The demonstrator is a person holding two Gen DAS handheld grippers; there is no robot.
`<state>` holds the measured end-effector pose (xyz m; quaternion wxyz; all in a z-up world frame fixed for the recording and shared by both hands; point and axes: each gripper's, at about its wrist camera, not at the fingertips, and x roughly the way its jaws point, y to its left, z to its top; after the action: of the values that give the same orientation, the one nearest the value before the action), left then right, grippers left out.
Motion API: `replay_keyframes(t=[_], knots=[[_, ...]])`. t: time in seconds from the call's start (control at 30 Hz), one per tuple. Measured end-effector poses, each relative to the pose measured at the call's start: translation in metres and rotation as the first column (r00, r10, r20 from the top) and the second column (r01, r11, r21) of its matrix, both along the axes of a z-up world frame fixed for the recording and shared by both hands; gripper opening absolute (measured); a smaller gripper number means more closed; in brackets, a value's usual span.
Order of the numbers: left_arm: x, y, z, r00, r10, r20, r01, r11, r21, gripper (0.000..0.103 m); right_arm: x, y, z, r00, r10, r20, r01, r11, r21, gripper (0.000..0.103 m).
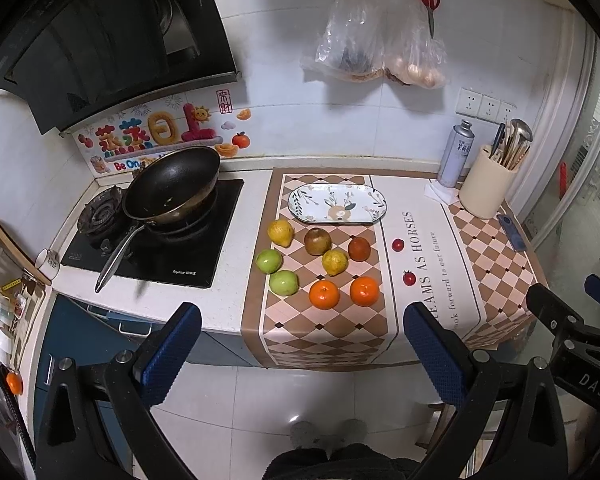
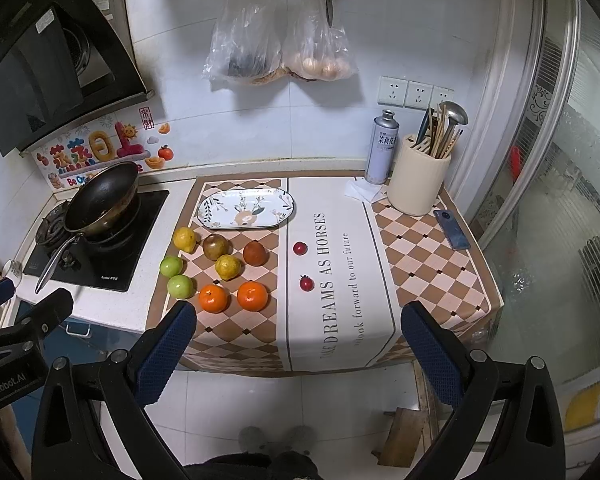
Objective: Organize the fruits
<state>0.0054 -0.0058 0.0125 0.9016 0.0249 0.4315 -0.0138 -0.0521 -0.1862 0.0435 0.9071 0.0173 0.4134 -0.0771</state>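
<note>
Left tool [image 1: 302, 354]: fingers wide apart, nothing between them, held off the table's [image 1: 236, 308] front edge over the floor. Right tool [image 2: 298, 350]: same, spread wide, holding nothing, touching nothing.

Left view only: right tool's black frame at its right edge; a small orange [image 1: 14, 383] low on the far left, beside a cluttered rack. Phone [image 1: 511, 232] seen edge-on here.

Right view only: left tool's frame at its left edge; phone [image 2: 452, 229] lies flat, screen side plain, ahead-right of the right tool, near the utensil pot [image 2: 416, 184]. Wood scrap on the floor below the right finger.

Both views: fruit sits on the checked mat ahead of the tools, well apart from both.
- two oranges [image 1: 324, 294] [image 1: 365, 290] nearest the left tool, side by side
- two green apples [image 1: 284, 282] [image 1: 269, 260] to their left
- yellow pear [image 1: 334, 262] behind the oranges
- lemon [image 1: 281, 233], brown fruit [image 1: 317, 241], dark red fruit [image 1: 359, 249] in the far row
- two cherry tomatoes [image 2: 300, 248] [image 2: 306, 283] apart on the white strip, straight ahead of the right tool

Plate [image 1: 374, 204] beyond the fruit, nothing on it. Pan [image 1: 172, 186] on the hob, ahead-left of the left tool.
</note>
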Motion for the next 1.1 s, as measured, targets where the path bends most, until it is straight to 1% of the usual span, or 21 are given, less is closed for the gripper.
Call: replay_keyframes(t=[0.23,0.3,1.1], knots=[[0.0002,-0.0002,-0.0005,1.0,-0.002,-0.003,0.002,1.0,-0.004,0.103,-0.0008,0.0063,0.0033,1.0,-0.001,-0.003,0.001,1.0,0.001,0.103],[0.0,-0.0008,0.0012,1.0,-0.002,-0.005,0.002,1.0,-0.008,0.103,-0.0003,0.0015,-0.002,1.0,-0.001,-0.004,0.001,1.0,0.002,0.103],[0.0006,-0.0042,0.0001,1.0,0.001,0.004,-0.001,1.0,-0.011,0.103,-0.0015,0.0029,-0.0016,1.0,0.003,-0.003,-0.003,1.0,0.009,0.103]])
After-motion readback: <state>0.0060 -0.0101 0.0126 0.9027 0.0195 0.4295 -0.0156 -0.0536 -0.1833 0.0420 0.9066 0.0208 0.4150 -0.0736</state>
